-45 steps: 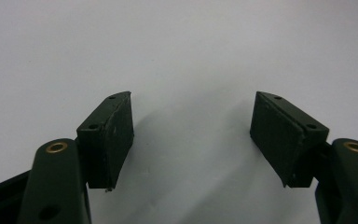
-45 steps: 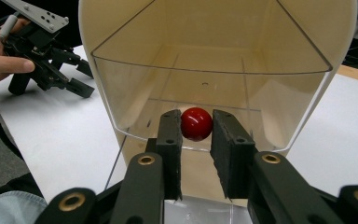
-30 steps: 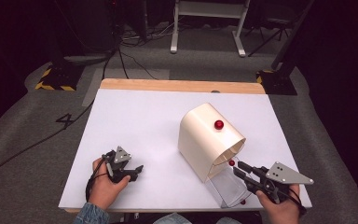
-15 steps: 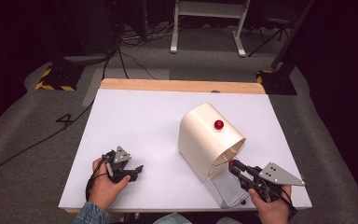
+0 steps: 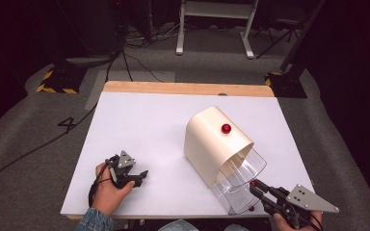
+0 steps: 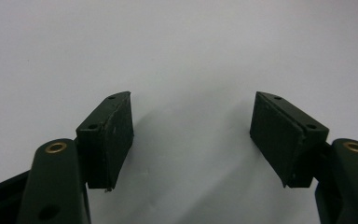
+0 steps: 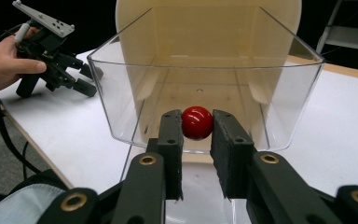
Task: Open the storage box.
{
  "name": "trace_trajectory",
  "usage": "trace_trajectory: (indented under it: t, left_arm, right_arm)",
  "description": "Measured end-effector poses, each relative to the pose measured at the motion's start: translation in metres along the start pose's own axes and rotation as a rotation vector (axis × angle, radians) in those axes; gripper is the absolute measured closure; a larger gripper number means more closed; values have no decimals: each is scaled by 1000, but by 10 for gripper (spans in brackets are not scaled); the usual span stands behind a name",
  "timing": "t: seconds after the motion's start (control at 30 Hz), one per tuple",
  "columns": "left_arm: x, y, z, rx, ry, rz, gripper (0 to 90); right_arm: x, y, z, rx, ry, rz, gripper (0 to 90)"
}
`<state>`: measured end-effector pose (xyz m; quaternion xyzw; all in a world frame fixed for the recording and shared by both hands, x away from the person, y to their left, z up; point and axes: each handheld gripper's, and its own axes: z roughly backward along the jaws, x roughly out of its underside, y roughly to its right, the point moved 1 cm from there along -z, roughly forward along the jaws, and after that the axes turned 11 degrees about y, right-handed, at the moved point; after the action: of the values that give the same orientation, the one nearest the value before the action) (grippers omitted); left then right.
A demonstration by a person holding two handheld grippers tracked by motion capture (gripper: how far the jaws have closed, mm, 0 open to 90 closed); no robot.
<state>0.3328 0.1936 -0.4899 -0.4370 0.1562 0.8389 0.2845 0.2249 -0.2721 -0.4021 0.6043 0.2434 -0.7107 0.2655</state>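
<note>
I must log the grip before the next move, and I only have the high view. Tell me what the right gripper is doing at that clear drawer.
Observer: The right gripper is shut on the red knob at the front of the clear drawer, one pad on each side of it.
Operator: Report what is inside the drawer.
Observer: In the right gripper view I see nothing lying in it; the cream housing shows through its clear walls.
Operator: Now give me the left gripper.
Observer: The left gripper is open, its jaws wide apart over bare white table, holding nothing.
</note>
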Motion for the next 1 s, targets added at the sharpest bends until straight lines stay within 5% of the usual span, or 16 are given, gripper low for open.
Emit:
trace_trajectory:
  t: [0.5, 0.8, 1.0]
  left_arm:
    - [0, 0, 0, -1, 2, 0, 303]
    - [0, 0, 0, 1, 0, 3, 303]
    - [0, 0, 0, 1, 0, 0, 304]
  right_arm:
    - [18, 1, 14, -1, -70, -18, 736]
    - [15, 6, 23, -7, -72, -24, 588]
    - [8, 28, 33, 31, -95, -11, 496]
